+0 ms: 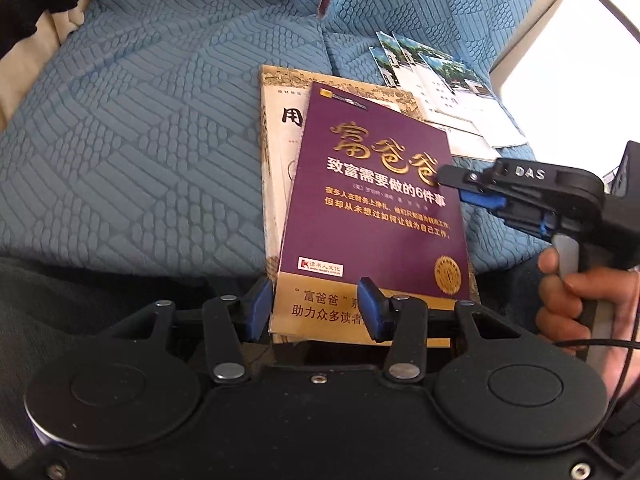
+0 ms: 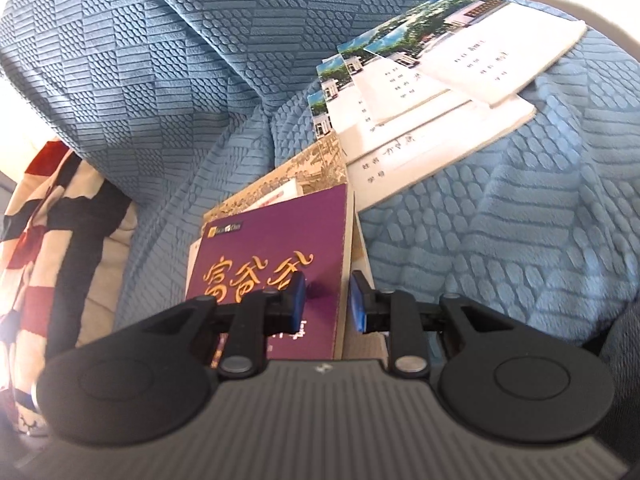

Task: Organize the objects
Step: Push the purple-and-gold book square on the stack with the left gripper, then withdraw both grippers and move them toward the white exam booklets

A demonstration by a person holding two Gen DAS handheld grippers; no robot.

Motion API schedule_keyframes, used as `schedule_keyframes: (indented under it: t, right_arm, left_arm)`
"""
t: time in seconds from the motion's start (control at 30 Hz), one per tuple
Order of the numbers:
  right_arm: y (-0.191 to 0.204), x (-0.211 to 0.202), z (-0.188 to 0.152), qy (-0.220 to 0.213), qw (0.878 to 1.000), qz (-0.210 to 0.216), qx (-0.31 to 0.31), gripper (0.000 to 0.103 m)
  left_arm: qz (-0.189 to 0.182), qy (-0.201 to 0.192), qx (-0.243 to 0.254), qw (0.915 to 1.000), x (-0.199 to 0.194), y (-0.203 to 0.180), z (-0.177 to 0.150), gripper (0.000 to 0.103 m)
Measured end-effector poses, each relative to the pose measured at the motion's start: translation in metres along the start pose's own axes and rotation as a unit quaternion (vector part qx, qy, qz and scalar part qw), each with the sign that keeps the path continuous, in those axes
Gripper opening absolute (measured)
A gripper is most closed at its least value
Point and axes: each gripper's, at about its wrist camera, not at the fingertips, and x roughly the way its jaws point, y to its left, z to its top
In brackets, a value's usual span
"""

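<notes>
purple book [image 1: 372,200] on sofa cover [image 1: 140,140], atop tan book [image 1: 280,120] | left gripper [image 1: 316,308] unclenched, straddling its near bottom edge | right gripper [image 2: 326,300] unclenched, straddling its right edge

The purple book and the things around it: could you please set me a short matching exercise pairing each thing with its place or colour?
Things:
1. purple book
2. beige book
3. white booklets
4. sofa cover

Descriptions:
A. blue, textured
B. fanned out beyond the books
C. on top of the stack
D. partly hidden under another book

Pairs: 1-C, 2-D, 3-B, 4-A
</notes>
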Motion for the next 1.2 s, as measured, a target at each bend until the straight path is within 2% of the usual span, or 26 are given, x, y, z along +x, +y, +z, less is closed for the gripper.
schedule_keyframes:
  t: [0.2, 0.57, 0.73, 0.97, 1.2]
  right_arm:
    - [0.010, 0.010, 0.009, 0.001, 1.000, 0.000, -0.029, 0.027]
    - [0.017, 0.022, 0.018, 0.011, 1.000, 0.004, -0.027, 0.027]
    - [0.019, 0.017, 0.021, 0.010, 1.000, 0.007, -0.028, 0.027]
    - [0.037, -0.020, 0.029, -0.028, 0.997, 0.009, -0.076, 0.027]
    - [0.054, -0.088, 0.027, -0.068, 0.989, 0.003, -0.134, 0.027]
  left_arm:
    - [-0.005, 0.003, -0.005, 1.0000, 0.001, -0.006, -0.005, 0.043]
    - [0.003, 0.005, -0.017, 0.9998, 0.003, -0.015, -0.010, 0.045]
    - [0.008, -0.026, -0.026, 0.9993, -0.008, -0.015, -0.008, 0.045]
    - [0.015, -0.048, -0.027, 0.9984, -0.028, -0.020, 0.003, 0.045]
    - [-0.001, -0.101, -0.006, 0.9948, -0.066, -0.054, 0.013, 0.049]
